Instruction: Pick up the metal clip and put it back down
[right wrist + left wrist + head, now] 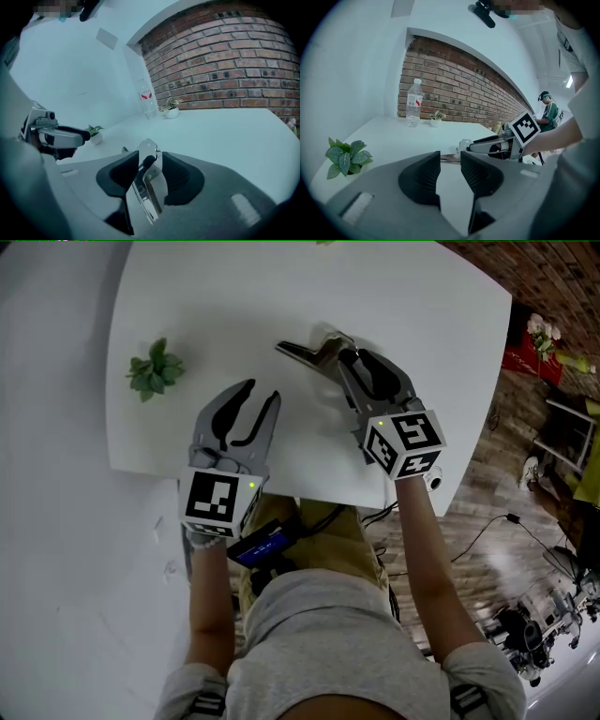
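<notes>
seen from above, a white bench [281,296] fills the upper picture. near its left edge lies a small green plant [155,369], well apart from everything else.

right of the plant, the left tongs [262,395] hover near the front edge of the bench, pointing away from the person and tilted slightly to the right. a bare left forearm [208,587] runs straight up to them from the bottom of the picture. in the left gripper view these tongs [450,161] are released: the two dark pads stand apart with only bare bench showing in the gap. that view also shows the plant [346,157] at the left, and a water bottle [413,103] far off against a brick wall [464,89].

further right is the metal clip [309,352], low at the bench top near the middle, its dark end reaching left past the right tongs [352,357]. these tongs point away and lean left, toward the clip, on a bare right forearm [427,549] that angles up from the lower right.

in the right gripper view the right tongs [150,164] are spread wide and released, with the shiny clip [152,192] standing on edge between the pads, close to both.
</notes>
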Demonstrator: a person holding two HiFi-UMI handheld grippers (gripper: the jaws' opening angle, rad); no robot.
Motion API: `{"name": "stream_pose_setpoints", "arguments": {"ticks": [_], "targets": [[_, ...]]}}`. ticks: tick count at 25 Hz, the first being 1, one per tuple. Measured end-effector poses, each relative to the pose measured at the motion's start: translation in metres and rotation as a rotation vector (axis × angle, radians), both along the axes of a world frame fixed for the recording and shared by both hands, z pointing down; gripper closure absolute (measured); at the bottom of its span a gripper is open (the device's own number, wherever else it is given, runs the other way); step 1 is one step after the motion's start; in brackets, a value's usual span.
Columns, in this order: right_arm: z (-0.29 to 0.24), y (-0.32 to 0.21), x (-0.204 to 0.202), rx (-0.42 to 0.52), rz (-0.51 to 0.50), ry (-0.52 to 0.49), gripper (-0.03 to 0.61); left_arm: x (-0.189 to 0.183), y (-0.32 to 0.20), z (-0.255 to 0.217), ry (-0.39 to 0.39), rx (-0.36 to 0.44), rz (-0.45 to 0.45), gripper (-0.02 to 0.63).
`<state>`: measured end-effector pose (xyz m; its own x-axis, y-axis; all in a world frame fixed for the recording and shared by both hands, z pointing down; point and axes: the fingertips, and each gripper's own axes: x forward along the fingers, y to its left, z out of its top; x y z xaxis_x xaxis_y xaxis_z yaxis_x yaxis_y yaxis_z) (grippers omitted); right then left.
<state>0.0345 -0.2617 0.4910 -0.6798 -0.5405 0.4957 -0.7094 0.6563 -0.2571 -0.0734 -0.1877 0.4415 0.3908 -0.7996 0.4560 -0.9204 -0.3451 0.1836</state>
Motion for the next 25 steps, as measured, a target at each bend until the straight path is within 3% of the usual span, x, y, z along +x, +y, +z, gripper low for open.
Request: {"name": "stream_pose_setpoints", "arguments": {"ticks": [8, 17, 25], "targets": [[0.007, 0.001, -0.013, 0.019, -0.104, 0.078, 0.432, -0.001, -0.003, 0.004, 0.009, -0.009, -0.008, 0.479], [-0.004, 0.008, -0.014, 0.034, -0.159, 0.05, 0.493, -0.002, -0.006, 0.008, 0.048, -0.017, -0.011, 0.479], [-0.015, 0.013, -0.02, 0.015, -0.165, -0.034, 0.536, -0.001, -0.007, 0.009, 0.091, -0.015, -0.011, 0.477]]}}
